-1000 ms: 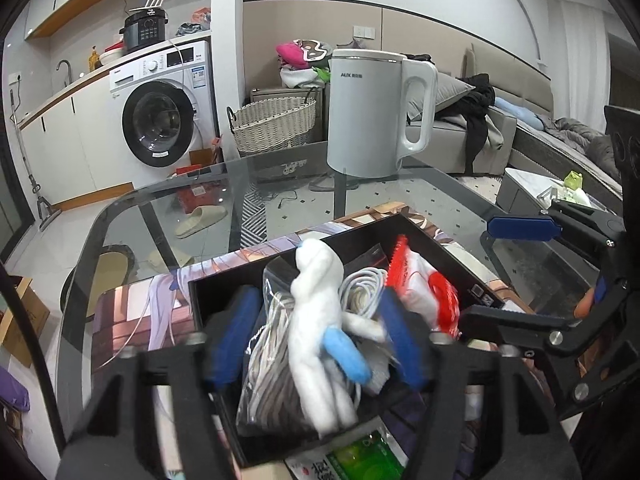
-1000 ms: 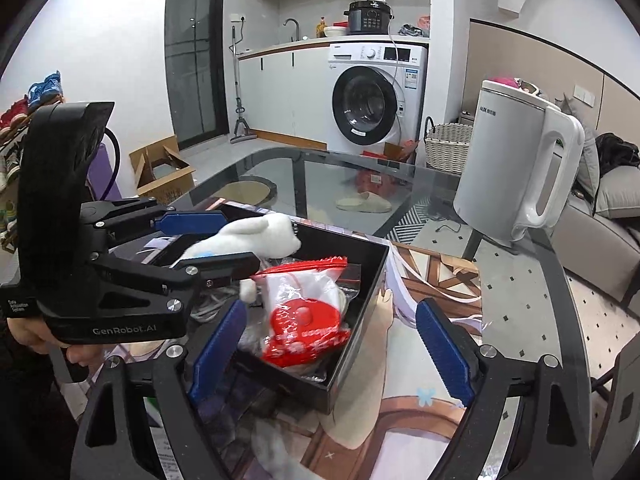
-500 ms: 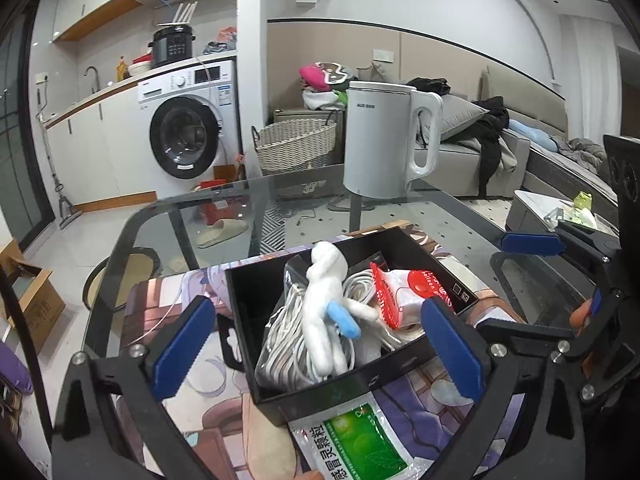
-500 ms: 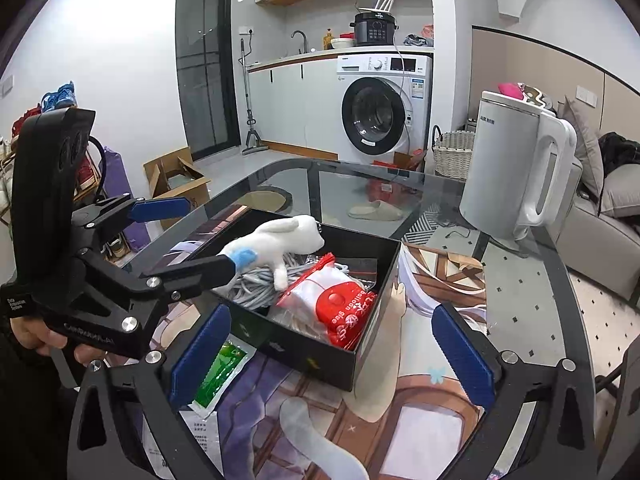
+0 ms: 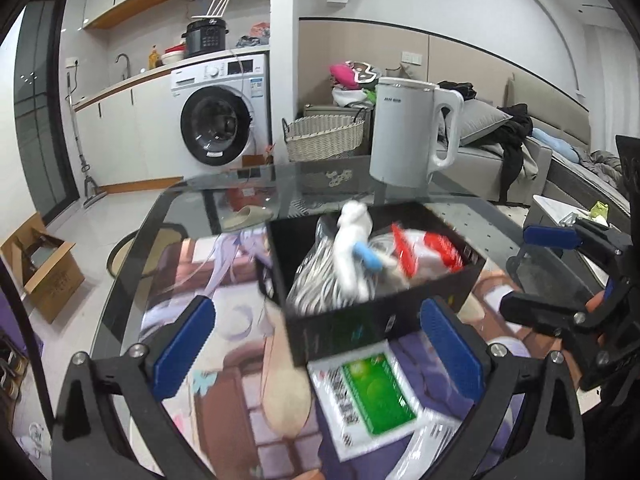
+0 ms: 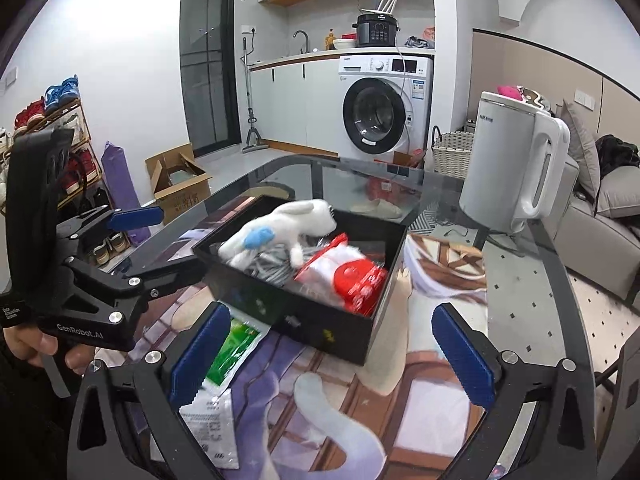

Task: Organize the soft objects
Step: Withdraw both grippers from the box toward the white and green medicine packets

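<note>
Both the left claw (image 5: 316, 344) and the right claw (image 6: 330, 354) are spread wide and carry nothing, held on the near side of the black box (image 6: 320, 320) on the glass worktop (image 6: 532, 280). The white plush toy (image 6: 288, 222) lies in the box on a cable bundle (image 6: 272, 270), left of a red-and-white bag (image 6: 348, 280). A green packet (image 6: 230, 350) lies flat on the worktop against the box's near side.

Plush toy (image 6: 288, 220) in box (image 6: 320, 320); packet (image 6: 232, 344) before it.

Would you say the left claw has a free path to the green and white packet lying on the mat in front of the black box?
Probably yes: the left claw is open, and the green and white packet lies flat between its fingers with nothing on top; only the black box borders its far edge.
</note>
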Demonstrator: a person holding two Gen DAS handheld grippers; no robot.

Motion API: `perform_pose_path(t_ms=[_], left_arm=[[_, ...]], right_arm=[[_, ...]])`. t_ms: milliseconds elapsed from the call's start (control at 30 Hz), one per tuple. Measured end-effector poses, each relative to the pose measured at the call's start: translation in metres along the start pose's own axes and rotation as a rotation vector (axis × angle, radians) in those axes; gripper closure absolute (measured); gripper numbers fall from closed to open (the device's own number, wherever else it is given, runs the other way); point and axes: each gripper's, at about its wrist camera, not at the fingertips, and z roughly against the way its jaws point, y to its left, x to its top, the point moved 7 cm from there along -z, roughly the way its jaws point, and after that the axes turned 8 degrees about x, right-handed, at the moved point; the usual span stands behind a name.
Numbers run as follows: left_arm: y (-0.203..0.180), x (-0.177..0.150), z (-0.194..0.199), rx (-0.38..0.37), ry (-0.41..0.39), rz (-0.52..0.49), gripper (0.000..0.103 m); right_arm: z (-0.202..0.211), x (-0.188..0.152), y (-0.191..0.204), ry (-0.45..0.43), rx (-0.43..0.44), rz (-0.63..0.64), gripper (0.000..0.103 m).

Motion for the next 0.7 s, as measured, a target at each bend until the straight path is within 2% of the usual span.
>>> perform_pose_path(t_ms=[267,700], left_arm=[[0.004,-0.025,0.011,0.009,0.029,-0.005,0.000],[0.007,-0.053,0.019,-0.001,0.065,-0.002,0.000]], right_arm=[[0.000,-0.029,0.013,0.051,0.013,-0.014,0.001],[-0.019,-0.070,0.047,0.160,0.095,0.031,0.001]])
